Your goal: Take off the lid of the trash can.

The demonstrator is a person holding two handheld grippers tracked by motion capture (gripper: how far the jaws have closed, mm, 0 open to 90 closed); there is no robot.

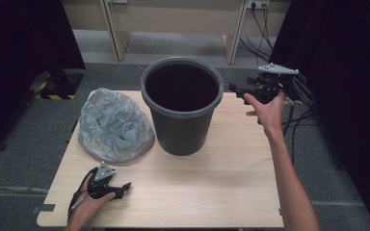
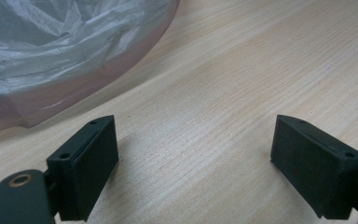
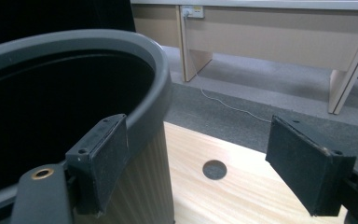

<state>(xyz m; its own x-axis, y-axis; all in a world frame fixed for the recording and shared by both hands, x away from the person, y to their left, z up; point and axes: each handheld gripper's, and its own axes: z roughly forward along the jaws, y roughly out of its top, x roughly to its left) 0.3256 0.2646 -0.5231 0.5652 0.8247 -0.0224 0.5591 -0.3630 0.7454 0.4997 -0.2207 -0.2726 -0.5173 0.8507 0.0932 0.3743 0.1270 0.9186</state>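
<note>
A dark grey plastic bin (image 1: 182,103) stands upright in the middle of the wooden table (image 1: 212,187), its inside dark. To its left lies a crumpled translucent grey plastic bag (image 1: 114,126). My left gripper (image 1: 123,188) rests low on the table near the front left corner, open and empty, with the bag (image 2: 51,51) just ahead to its left. My right gripper (image 1: 237,89) hovers beside the bin's right rim (image 3: 149,70), open, with nothing between its pads (image 3: 105,158).
A round cable hole (image 3: 214,169) sits in the tabletop behind the bin. Beyond the table are grey carpet, wooden desk legs (image 1: 113,33) and cables (image 1: 262,29). Black curtains hang on both sides.
</note>
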